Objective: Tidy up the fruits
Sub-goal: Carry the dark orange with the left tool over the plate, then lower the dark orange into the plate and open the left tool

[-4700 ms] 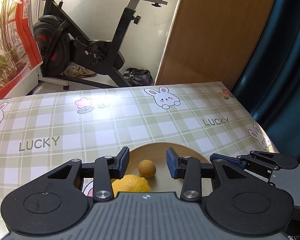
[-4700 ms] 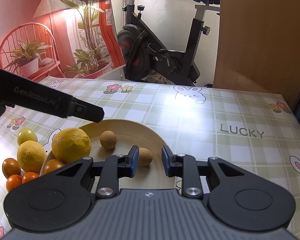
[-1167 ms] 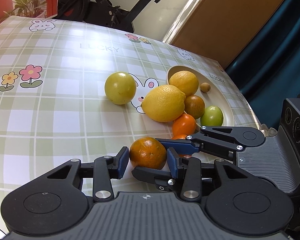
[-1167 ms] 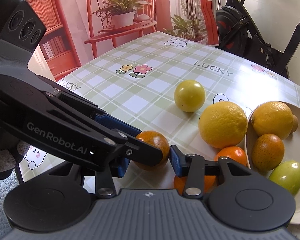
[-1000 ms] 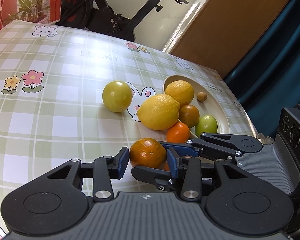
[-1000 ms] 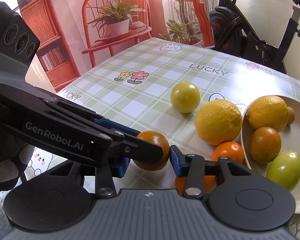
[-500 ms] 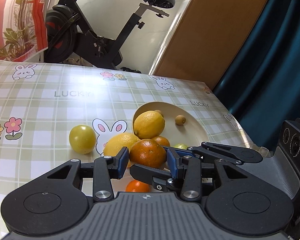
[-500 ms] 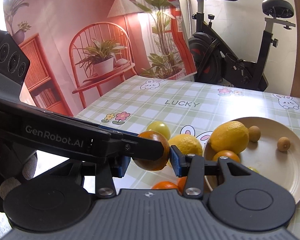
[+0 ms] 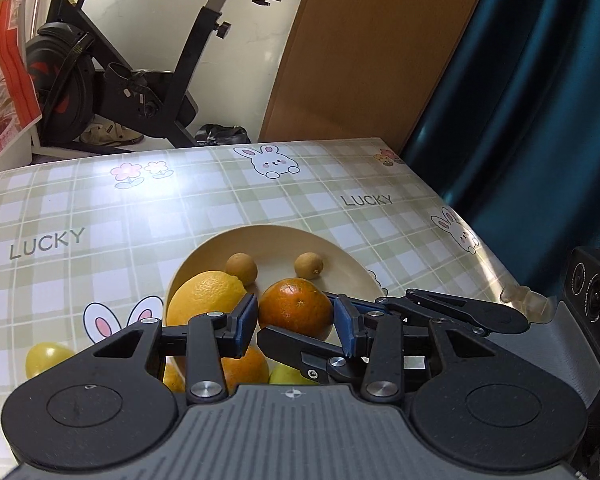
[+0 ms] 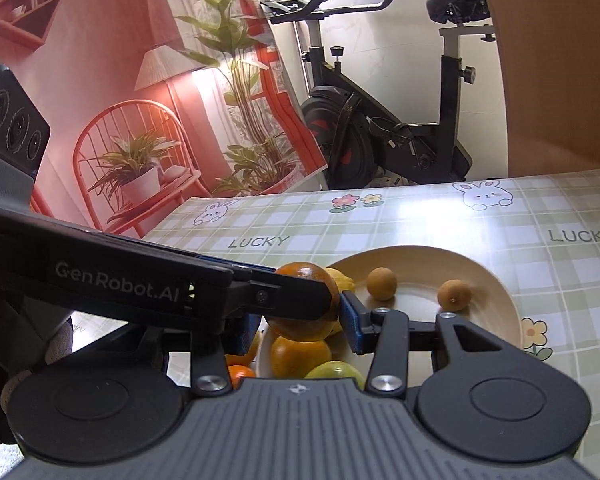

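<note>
Change: both tools have carried the orange from the bare tabletop beside the plate to a spot above the plate; their view has swung from the fruit cluster toward the far wall.
Orange (image 9: pixel 295 308): lifted clear of the tabletop, held over the near part of the plate, above the other fruit.
Left tool (image 9: pixel 296 326): closed on the orange, one blue pad (image 9: pixel 247 322) against each side of it.
Right tool (image 10: pixel 300 322): also clamped on the same orange; its right pad (image 10: pixel 350 326) touches the fruit, its left pad is hidden behind the left tool's arm, which crosses in front.
Crossing: in the left view one right-tool finger (image 9: pixel 300 350) passes under the orange and another runs beside the left tool's right finger.
Plate (image 9: pixel 340 258): cream, round, on the tabletop; it holds a lemon (image 9: pixel 204 298) at its left rim and two small brown fruits (image 9: pixel 241 268), lying apart toward the far side.
Below the orange: another orange fruit (image 10: pixel 300 354) and a green fruit (image 10: pixel 336 370), partly hidden by the tool body.
Off the plate: a yellow-green fruit (image 9: pixel 46 358) on the tabletop to the left, and small orange fruits (image 10: pixel 242 374) near the plate's left edge.
Tabletop (image 9: pixel 100 208): green checked cover printed with rabbits, flowers and the word LUCKY.
Hand (image 10: pixel 4 344): gloved, at the left edge of the right view, holding the left tool.
Background: an exercise bike (image 9: pixel 120 80), a brown panel (image 9: pixel 360 48), a blue curtain (image 9: pixel 540 100) and a red backdrop (image 10: pixel 80 80) picturing plants.
</note>
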